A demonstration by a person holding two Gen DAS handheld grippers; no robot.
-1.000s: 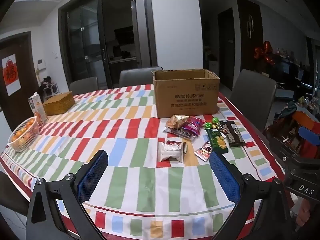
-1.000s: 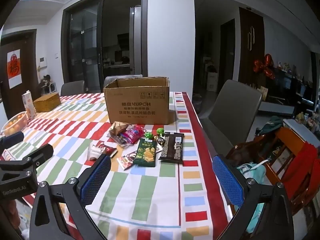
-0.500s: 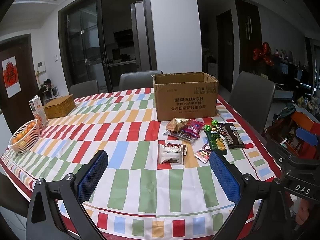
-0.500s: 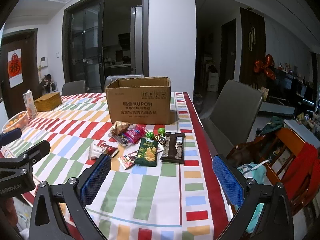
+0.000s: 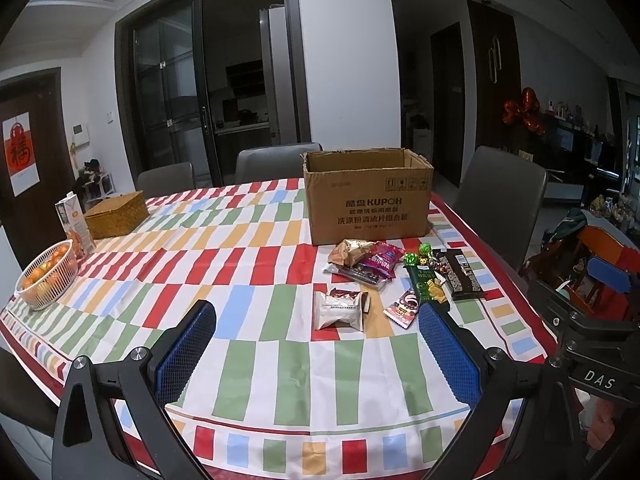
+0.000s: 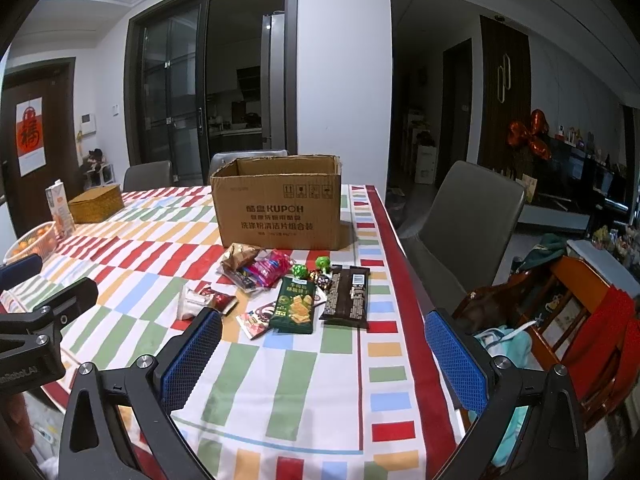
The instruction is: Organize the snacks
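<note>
Looking along my left gripper (image 5: 316,320), I see its jaws spread wide with nothing between them, held above the near edge of the table (image 5: 248,364), which wears a striped cloth in red, green, blue and orange. My right gripper (image 6: 324,332) is the same: jaws wide apart, empty, hovering over the table's near right side.

The snacks lie in a loose cluster just in front of an open cardboard box (image 5: 368,196) that stands upright on the far right part of the table. Nearest me is a white packet (image 5: 340,311) with a small dark red bar (image 5: 347,293) touching its far edge. To its right lies a pink-and-white sachet (image 5: 405,306), then a green pack (image 6: 295,305), and beside that a long dark bar (image 6: 348,296). Closer to the box sit a brown crinkled bag (image 5: 349,250) and a magenta bag (image 5: 382,258), overlapping, with two green wrapped sweets (image 6: 311,266) between them and the dark bar.

On the far left of the table I see a white basket (image 5: 48,284) of oranges, a carton (image 5: 74,220) just behind it, and a woven box (image 5: 116,214) beyond. Grey chairs (image 6: 468,224) stand around the table.
</note>
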